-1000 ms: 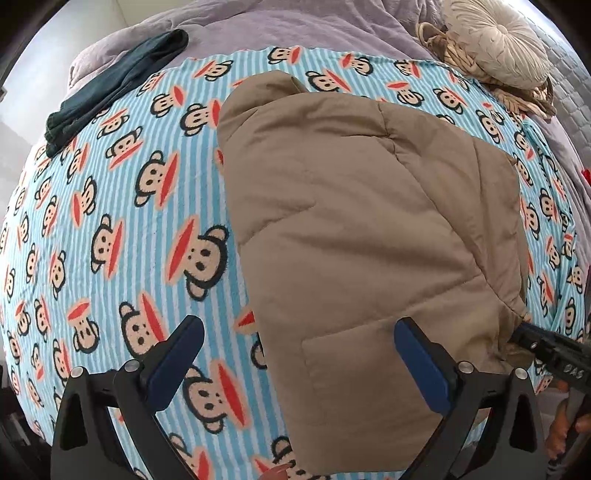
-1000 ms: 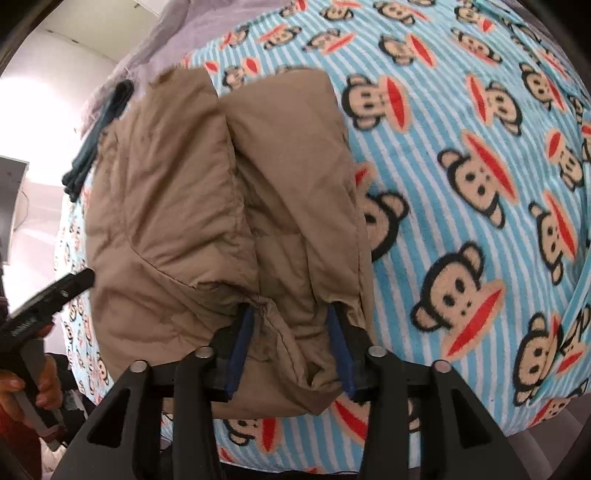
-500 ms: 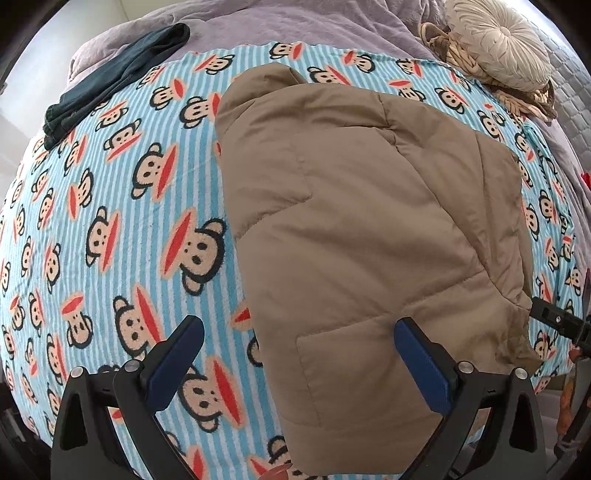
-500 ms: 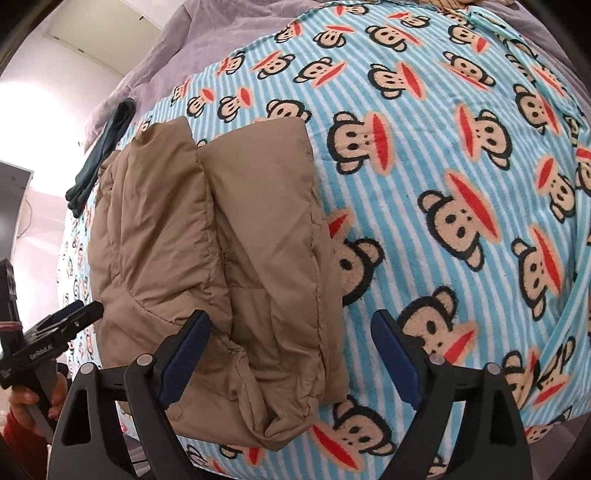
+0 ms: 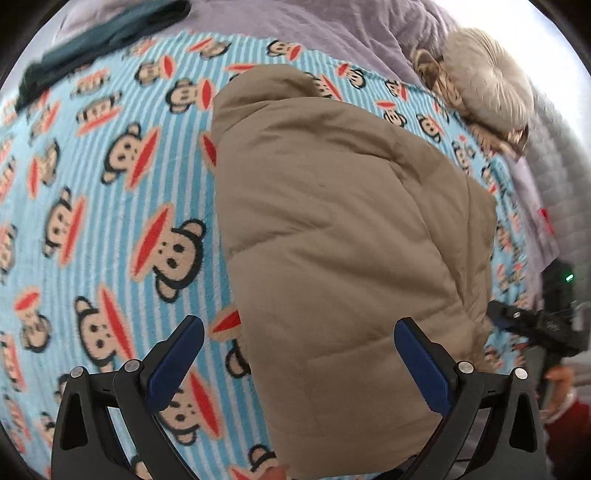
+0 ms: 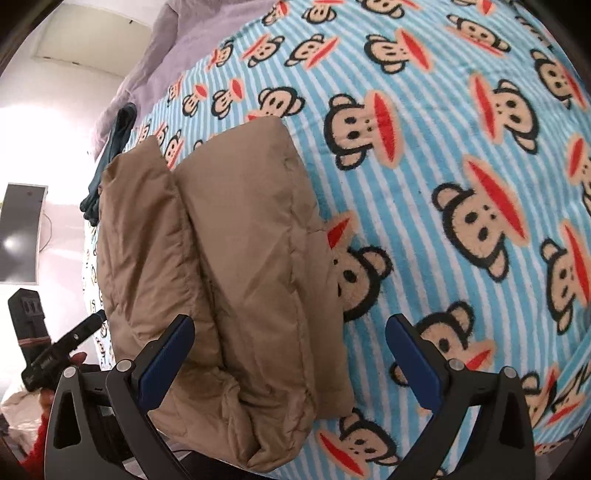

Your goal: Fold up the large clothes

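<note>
A tan padded jacket [image 5: 340, 236] lies folded into a thick bundle on the monkey-print blanket [image 5: 110, 206]. In the right wrist view the jacket [image 6: 229, 266] shows as two puffy folds side by side, its near end rolled up. My left gripper [image 5: 299, 354] hovers open over the jacket's near left edge, touching nothing. My right gripper [image 6: 290, 350] is over the jacket's near right edge with its jaws opening wide; the cloth lies below and between the fingers, but the pads do not press it. The right gripper's tip [image 5: 532, 328] appears at the right of the left wrist view.
A dark teal garment [image 5: 103, 40] lies at the blanket's far left. A lilac cover [image 5: 332, 29] and a round cream cushion [image 5: 487, 81] sit at the back. The blanket [image 6: 461, 184] spreads to the right of the jacket. A hand in a red sleeve [image 5: 565, 410] shows.
My right gripper has let go of the jacket's near end and opened wide. Both grippers have drawn back and the jacket has settled on the blanket.
</note>
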{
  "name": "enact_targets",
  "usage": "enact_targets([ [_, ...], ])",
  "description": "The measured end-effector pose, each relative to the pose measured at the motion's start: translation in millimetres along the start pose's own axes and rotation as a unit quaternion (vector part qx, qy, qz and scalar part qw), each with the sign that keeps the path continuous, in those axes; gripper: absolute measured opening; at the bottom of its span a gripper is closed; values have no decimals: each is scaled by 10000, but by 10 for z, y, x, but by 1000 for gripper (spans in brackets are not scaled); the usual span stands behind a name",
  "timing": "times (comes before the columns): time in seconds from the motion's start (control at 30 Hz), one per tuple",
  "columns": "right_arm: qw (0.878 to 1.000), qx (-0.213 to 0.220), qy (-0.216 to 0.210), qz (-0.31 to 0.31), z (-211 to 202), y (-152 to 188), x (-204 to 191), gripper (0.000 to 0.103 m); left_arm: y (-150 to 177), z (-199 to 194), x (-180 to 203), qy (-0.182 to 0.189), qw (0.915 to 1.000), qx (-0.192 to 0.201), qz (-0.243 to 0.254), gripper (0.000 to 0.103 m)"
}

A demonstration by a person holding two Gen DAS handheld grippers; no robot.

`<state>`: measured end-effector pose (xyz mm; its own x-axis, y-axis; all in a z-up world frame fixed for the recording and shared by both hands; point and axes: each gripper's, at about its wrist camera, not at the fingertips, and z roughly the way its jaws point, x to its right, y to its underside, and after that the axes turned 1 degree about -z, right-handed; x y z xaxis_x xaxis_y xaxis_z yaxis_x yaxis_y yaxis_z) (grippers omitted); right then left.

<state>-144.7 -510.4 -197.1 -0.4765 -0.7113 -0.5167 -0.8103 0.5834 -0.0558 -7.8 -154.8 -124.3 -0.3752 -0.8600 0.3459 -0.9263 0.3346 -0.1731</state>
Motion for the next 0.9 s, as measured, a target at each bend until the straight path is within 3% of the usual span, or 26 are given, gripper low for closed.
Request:
enact_targets([
  [0.17,9992,-188,-330,-128,86,-151,41,103,-90,154,-349,729,9959,-160,-513,103],
  [0.33,9961,-430,-712,-293,264,-304,21,103,-113,404,-500,1924,9772,-442,-786,103],
  [0.4,9943,-525,-888,-258,385,-393,23,103,-134,493,-479,2148,9726,-466,-755,103],
  [0.63,9813,-894,-1704,-52,859,-622,7,103,-186,783,-470,2192,9719,-550,-656,103],
  [0.8,9758,-934,-1963,215,1069,-708,-73,103,-194,988,-434,2254,9683,-689,-825,103],
  [0.9,9732,-982,-2040,400,1109,-710,-127,89,-198,947,-353,2135,9723,-571,-767,97],
])
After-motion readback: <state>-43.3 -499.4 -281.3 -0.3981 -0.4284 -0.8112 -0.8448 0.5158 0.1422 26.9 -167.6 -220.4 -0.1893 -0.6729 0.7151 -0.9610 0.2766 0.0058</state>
